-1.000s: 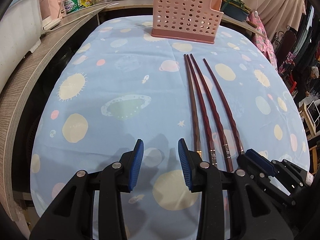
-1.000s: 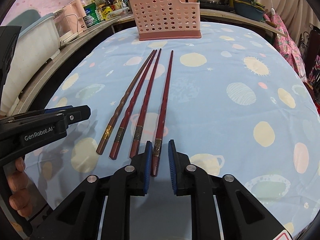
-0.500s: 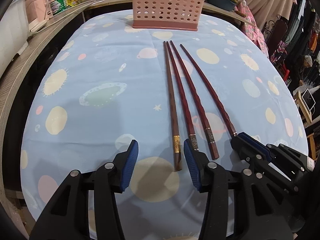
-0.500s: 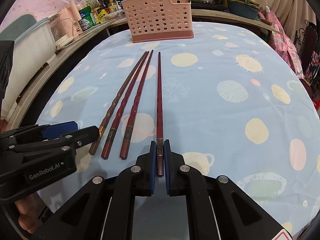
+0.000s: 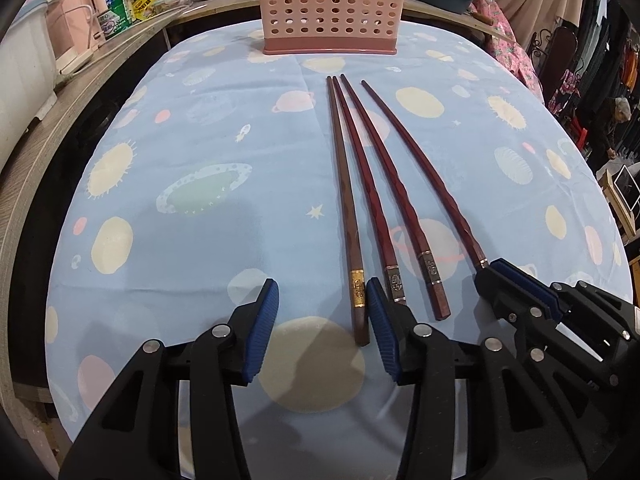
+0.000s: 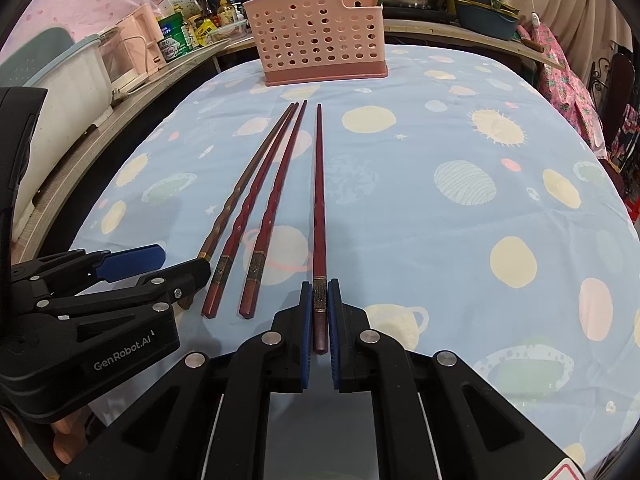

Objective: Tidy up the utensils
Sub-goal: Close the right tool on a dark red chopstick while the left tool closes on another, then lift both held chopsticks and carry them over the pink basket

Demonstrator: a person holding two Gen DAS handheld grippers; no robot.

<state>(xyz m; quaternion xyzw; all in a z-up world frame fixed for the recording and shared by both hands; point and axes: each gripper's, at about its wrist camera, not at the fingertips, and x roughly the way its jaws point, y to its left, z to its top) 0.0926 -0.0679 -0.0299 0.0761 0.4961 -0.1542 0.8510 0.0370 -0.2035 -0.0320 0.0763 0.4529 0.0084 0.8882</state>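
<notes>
While lying side by side on the desk [image 5: 168, 184] short of the pink holder [image 6: 320, 40], light, stiff, slick chopsticks [image 5: 362, 184], best pinched at the thick banded ends: right claw [image 6: 320, 312] clenched on the rightmost chopstick [image 6: 319, 200], left claw [image 5: 322, 320] spread wide around the brown one's [image 5: 346, 200] end.

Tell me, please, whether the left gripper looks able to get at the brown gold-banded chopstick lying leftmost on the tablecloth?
Probably yes: the left gripper is open, and the brown gold-banded chopstick already lies between its fingers, close beside the right one, with nothing over it.
</notes>
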